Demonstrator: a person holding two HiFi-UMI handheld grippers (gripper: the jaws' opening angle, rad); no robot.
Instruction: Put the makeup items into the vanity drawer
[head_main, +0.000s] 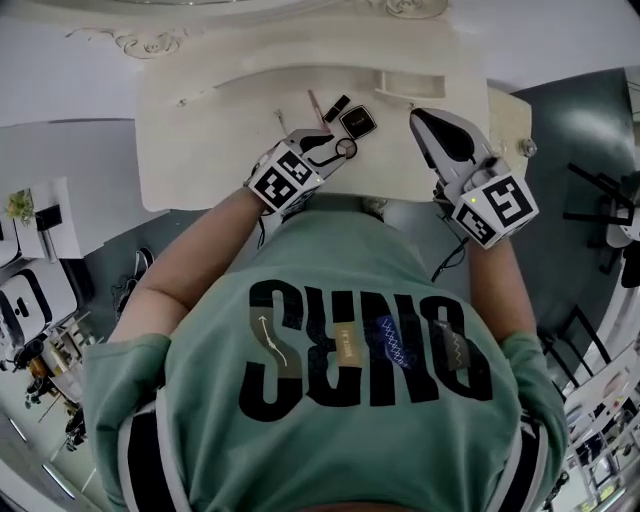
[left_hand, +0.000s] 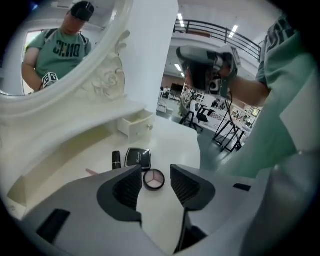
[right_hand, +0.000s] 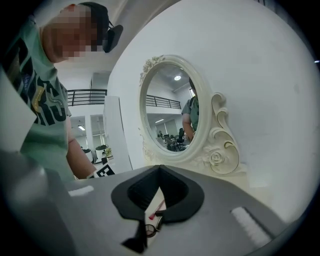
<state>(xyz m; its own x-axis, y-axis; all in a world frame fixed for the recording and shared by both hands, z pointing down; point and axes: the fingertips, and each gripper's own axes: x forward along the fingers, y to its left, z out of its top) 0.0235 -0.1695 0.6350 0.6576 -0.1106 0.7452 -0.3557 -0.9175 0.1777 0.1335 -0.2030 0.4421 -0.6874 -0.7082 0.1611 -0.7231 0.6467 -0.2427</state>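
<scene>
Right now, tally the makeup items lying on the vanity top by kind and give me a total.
Round eyeshadow palette: 1
Black square compact: 1
Black lipstick tube: 1
Pink pencil: 1
Total: 4
A thin pale thing left of the pencil is too small to name and is not counted.

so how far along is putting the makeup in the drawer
Done: nothing yet; the round compact, black compact, lipstick and pink pencil all lie on the vanity top. In hand: nothing; the left gripper is open, lined up on the round compact; the right gripper is shut and empty. Left: every item into the small drawer.
</scene>
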